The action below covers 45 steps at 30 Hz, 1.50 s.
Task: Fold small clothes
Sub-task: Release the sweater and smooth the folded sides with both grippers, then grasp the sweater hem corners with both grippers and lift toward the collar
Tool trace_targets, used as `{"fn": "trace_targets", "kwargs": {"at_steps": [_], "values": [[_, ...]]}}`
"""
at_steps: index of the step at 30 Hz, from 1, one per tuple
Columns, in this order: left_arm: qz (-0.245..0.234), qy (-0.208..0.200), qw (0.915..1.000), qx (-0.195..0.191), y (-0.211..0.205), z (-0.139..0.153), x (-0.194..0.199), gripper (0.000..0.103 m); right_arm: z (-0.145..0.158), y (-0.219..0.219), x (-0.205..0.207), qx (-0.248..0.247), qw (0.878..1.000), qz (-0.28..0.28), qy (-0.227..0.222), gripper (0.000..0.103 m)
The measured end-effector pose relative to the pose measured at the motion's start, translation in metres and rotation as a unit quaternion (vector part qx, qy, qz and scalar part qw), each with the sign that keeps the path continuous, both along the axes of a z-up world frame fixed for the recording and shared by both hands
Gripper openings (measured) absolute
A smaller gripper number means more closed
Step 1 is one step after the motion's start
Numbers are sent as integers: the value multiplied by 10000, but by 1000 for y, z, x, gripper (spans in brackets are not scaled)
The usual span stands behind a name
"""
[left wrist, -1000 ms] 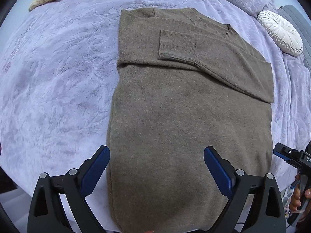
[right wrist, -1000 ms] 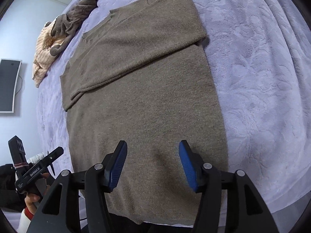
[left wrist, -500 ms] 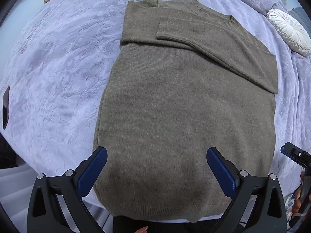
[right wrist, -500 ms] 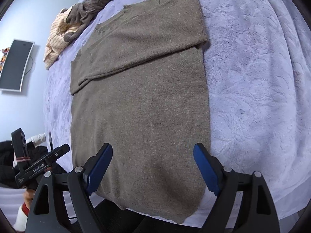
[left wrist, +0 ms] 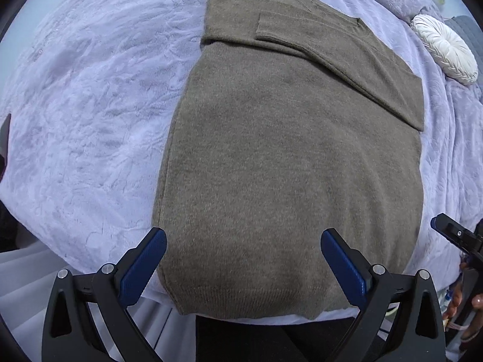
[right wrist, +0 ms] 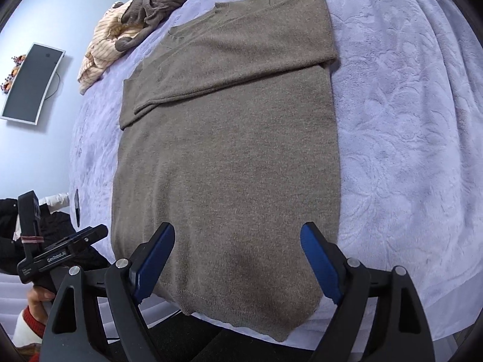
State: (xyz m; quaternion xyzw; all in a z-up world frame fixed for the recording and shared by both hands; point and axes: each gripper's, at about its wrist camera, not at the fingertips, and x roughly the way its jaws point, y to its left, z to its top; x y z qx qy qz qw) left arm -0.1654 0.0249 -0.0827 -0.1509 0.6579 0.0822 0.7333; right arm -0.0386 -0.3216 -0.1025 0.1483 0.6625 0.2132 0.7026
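Note:
A brown knit sweater (left wrist: 286, 157) (right wrist: 229, 157) lies flat on the lilac bedspread (left wrist: 90, 105) (right wrist: 407, 120), its sleeves folded across the chest and its hem hanging at the near edge of the bed. My left gripper (left wrist: 243, 259) hovers above the hem's left part, jaws wide open with nothing between them. My right gripper (right wrist: 238, 256) hangs over the hem's right part, also open and empty. Each gripper shows at the side of the other's view, held in a hand.
A pile of striped cream and grey-brown clothes (right wrist: 132, 27) lies at the far end of the bed. A round white cushion (left wrist: 443, 48) sits far right. A monitor (right wrist: 33, 81) hangs on the wall. The bed's near edge drops away below the hem.
Both grippers drew back toward the near edge of the bed, so the hem now shows. The right jaws widened from about half open to wide. The sweater has not moved.

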Motion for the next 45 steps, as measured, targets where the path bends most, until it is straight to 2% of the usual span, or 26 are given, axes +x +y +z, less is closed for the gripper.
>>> {"fn": "trace_targets", "kwargs": {"at_steps": [4, 9, 15, 18, 25, 32, 33, 35, 36, 37, 38, 40, 42, 43, 45], "values": [[39, -29, 9999, -92, 15, -9, -20, 102, -5, 3, -18, -46, 9999, -104, 95, 88], [190, 91, 9993, -293, 39, -31, -51, 102, -21, 14, -46, -99, 9987, -136, 480, 88], [385, 174, 9965, -716, 59, -58, -80, 102, -38, 17, -85, -293, 9964, -245, 753, 88], [299, 268, 9959, -810, 56, -72, -83, 102, -46, 9, -101, -326, 9948, -445, 854, 88], [151, 154, 9942, -1049, 47, -88, -82, 102, -66, -8, -118, -497, 9929, -624, 883, 88], [284, 103, 9908, -1322, 52, -104, -85, 101, -92, -14, -117, -60, 9901, -890, 1084, 88], [294, 76, 9903, -1356, 55, -104, -88, 97, -93, -15, -118, 12, 9889, -951, 1142, 83], [322, 10, 9875, -1542, 54, -104, -93, 74, -94, -19, -122, 239, 9853, -1094, 1291, 60], [326, -35, 9854, -1672, 54, -103, -95, 67, -94, -22, -123, 314, 9827, -1176, 1393, 41], [320, -67, 9828, -1818, 53, -103, -96, 54, -95, -26, -125, 456, 9797, -1269, 1483, 24], [293, -90, 9806, -1934, 54, -102, -97, 43, -94, -28, -127, 676, 9765, -1343, 1542, 16], [249, -139, 9755, -2183, 55, -99, -100, 30, -90, -31, -128, 962, 9725, -1424, 1569, 13], [287, -168, 9716, -2343, 60, -94, -104, 25, -83, -30, -127, 1208, 9710, -1379, 1533, 13], [330, -212, 9680, -2477, 64, -90, -105, 14, -79, -29, -125, 1340, 9696, -1366, 1525, 13], [439, -339, 9601, -2743, 71, -83, -100, 11, -70, -27, -121, 1623, 9659, -1351, 1499, 13]]}}
